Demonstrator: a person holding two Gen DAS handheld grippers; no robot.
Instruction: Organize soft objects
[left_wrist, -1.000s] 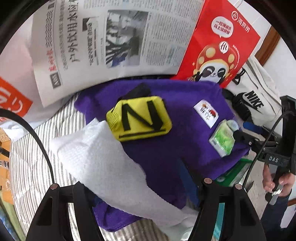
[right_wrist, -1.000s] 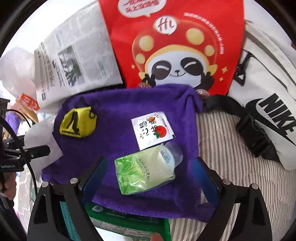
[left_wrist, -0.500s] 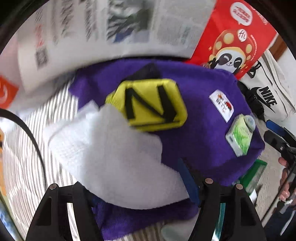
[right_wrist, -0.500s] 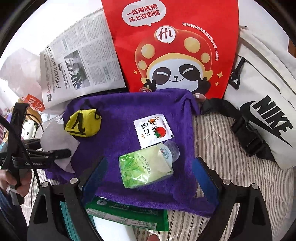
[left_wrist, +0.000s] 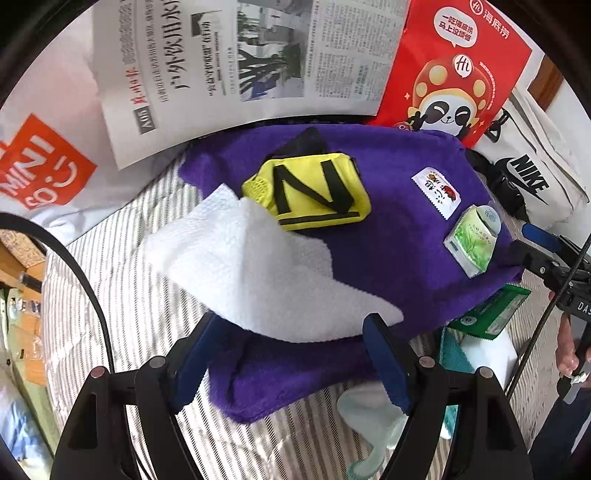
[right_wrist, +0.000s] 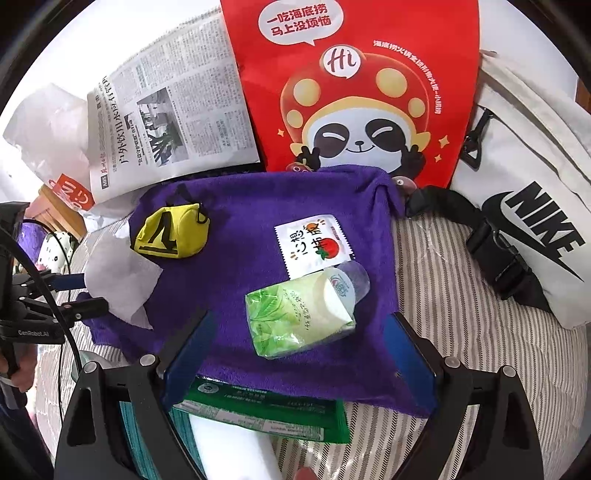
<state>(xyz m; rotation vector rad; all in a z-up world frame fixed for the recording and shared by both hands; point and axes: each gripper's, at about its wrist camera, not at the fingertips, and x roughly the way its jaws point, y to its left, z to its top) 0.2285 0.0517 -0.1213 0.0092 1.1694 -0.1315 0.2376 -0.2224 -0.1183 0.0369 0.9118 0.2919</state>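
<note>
A purple towel (left_wrist: 399, 236) (right_wrist: 251, 266) lies spread on the striped bed. On it rest a yellow pouch (left_wrist: 314, 192) (right_wrist: 170, 232) with a black N, a white tomato sachet (left_wrist: 437, 192) (right_wrist: 314, 245) and a green tissue pack (left_wrist: 471, 240) (right_wrist: 299, 314). A white paper towel (left_wrist: 251, 266) (right_wrist: 122, 284) drapes over the towel's left side, its near edge between my left gripper's fingertips. My left gripper (left_wrist: 290, 354) (right_wrist: 95, 293) is opening, and its pads do not press the paper. My right gripper (right_wrist: 299, 350) (left_wrist: 519, 238) stands open around the tissue pack without touching it.
A newspaper (left_wrist: 240, 62), a red panda bag (right_wrist: 351, 92) and a white Nike bag (right_wrist: 528, 184) line the far side. A white bag with an orange logo (left_wrist: 40, 173) lies left. A green packet (right_wrist: 266, 413) and white foam sit under the towel's near edge.
The left gripper's jaws have widened and pulled back a little. The paper towel, which ran down between its fingers, now lies flatter on the purple towel. The right gripper is unchanged.
</note>
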